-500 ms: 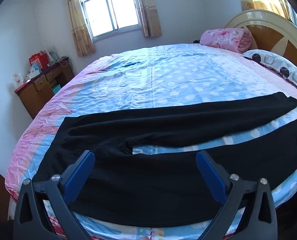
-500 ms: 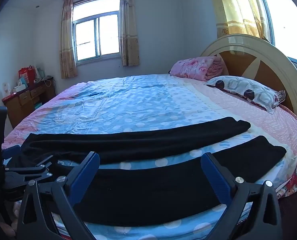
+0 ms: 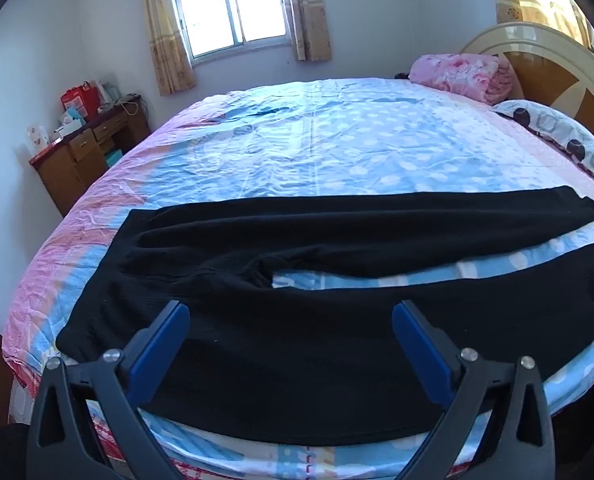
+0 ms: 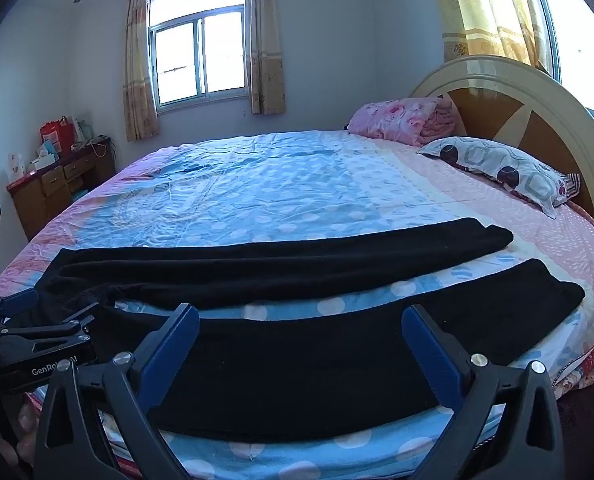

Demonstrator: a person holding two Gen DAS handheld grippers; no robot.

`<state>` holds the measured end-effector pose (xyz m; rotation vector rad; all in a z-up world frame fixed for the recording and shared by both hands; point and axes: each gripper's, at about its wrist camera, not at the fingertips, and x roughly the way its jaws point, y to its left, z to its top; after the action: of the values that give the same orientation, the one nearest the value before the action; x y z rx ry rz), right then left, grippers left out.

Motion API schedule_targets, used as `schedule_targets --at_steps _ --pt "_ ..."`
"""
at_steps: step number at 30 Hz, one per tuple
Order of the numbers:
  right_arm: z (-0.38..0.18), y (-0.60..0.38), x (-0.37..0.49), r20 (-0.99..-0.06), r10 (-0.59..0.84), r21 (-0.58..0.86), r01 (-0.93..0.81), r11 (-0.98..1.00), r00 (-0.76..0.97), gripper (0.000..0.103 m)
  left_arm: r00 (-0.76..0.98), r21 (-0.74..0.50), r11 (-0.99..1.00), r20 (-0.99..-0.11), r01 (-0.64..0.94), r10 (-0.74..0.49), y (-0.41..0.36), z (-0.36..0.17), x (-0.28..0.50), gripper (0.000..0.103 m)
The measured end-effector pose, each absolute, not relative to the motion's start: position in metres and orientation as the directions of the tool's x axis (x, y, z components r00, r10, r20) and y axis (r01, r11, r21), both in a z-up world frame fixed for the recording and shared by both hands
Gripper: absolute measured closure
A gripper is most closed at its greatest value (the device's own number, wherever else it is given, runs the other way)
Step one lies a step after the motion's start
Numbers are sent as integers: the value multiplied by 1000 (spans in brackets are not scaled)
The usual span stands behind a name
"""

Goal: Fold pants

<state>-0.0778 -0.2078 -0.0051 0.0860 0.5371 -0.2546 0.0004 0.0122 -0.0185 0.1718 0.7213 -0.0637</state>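
Black pants [image 3: 297,344] lie flat across the near part of the bed [image 3: 337,152], waist to the left, both legs running right with a strip of sheet between them. In the right wrist view the same pants [image 4: 297,368] show their two leg ends at the right. My left gripper [image 3: 291,320] hovers open over the waist and near leg, nothing between its blue pads. My right gripper [image 4: 300,322] is open above the near leg, further right. The left gripper [image 4: 41,320] also appears at the left edge of the right wrist view.
A folded pink blanket [image 3: 461,76] and a patterned pillow [image 3: 557,136] lie by the headboard [image 3: 545,60] at the right. A wooden desk [image 3: 89,148] with boxes stands by the far left wall. The bed's front edge curves just below the pants.
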Motion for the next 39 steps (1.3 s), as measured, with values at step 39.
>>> schedule_targets --at_steps 39 --pt "-27 -156 118 -677 161 -28 -243 970 719 40 685 136 990 -724 32 78 88 -64 69 0"
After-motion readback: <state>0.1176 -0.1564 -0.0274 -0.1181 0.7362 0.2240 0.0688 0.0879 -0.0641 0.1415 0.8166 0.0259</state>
